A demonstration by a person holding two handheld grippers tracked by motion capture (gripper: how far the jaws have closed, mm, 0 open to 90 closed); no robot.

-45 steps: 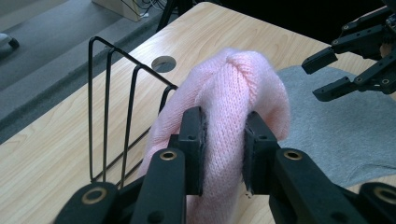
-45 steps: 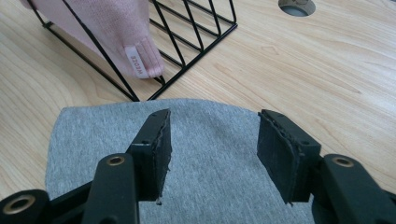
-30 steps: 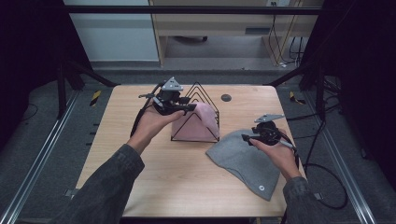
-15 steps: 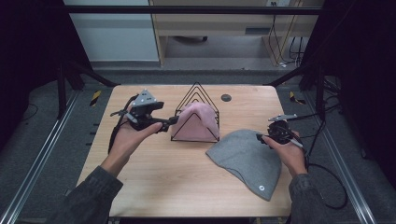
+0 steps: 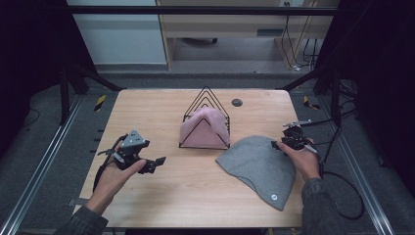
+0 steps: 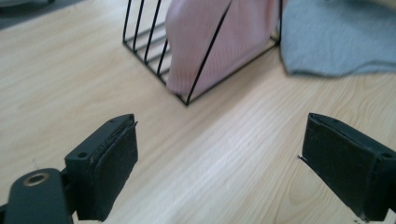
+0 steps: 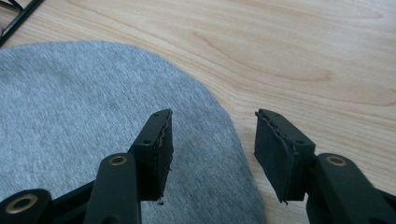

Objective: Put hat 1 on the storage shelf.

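While we hold one tool in each hand over the worktop, we list what lies on it:

Left tool: we hold it above the near-left part of the worktop, well apart from the rack; jaws spread wide with bare wood between them in the left gripper view, grasping nothing.

Right tool: we hold it at the far right edge of the grey beanie; jaws parted and released, one over the fabric, the other over bare wood.

Grey beanie: lies flat at the near right of the worktop, just beside the rack's right corner.

Pink beanie: tucked inside the rack, bulging between its wires.

Wire rack: black, triangular, upright at the worktop's middle.
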